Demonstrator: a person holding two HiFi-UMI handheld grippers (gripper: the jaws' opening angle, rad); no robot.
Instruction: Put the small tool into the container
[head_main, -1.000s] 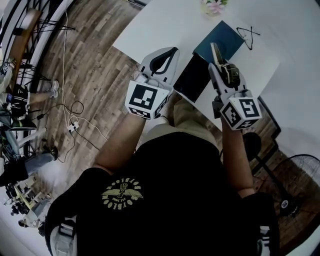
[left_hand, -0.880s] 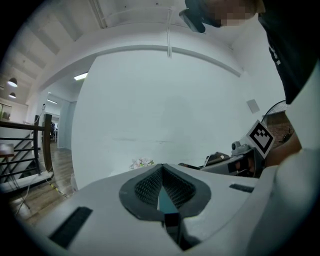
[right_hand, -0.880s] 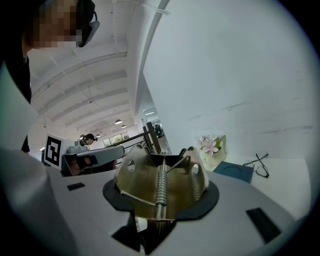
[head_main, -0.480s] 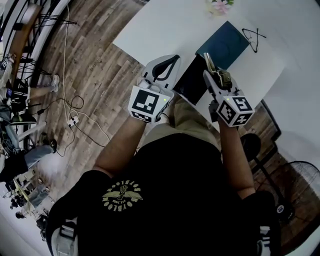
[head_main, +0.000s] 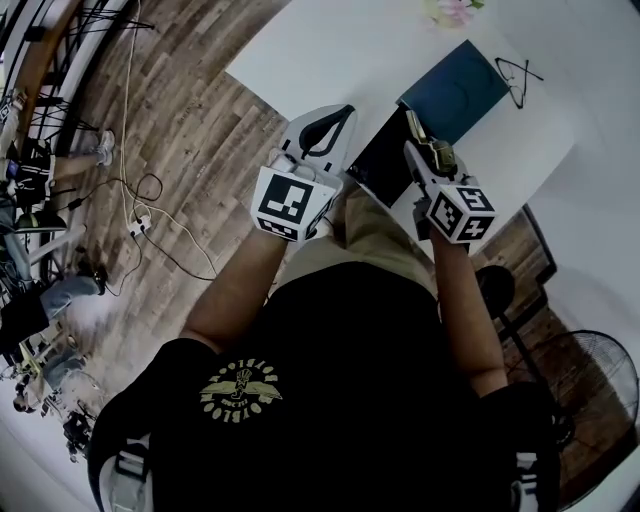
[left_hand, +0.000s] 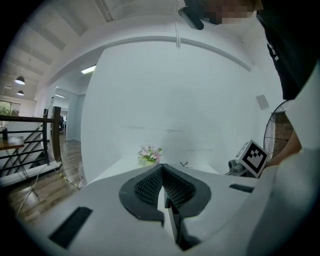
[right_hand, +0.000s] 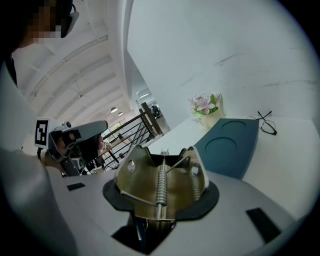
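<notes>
Our right gripper (right_hand: 161, 197) has its jaws partway apart and clamped on the small tool (right_hand: 145, 182), a brass-coloured spring clip. We hold it in the air over the near edge of the white tabletop (head_main: 330, 50). Just ahead lies the dark teal container (right_hand: 227, 147) with its round hollow, and a flat black piece (head_main: 383, 158) lies against its near side. Our left gripper (left_hand: 162, 170) is closed with nothing between its jaws. Glasses (right_hand: 266, 125) and flowers (right_hand: 204, 106) sit farther back.
</notes>
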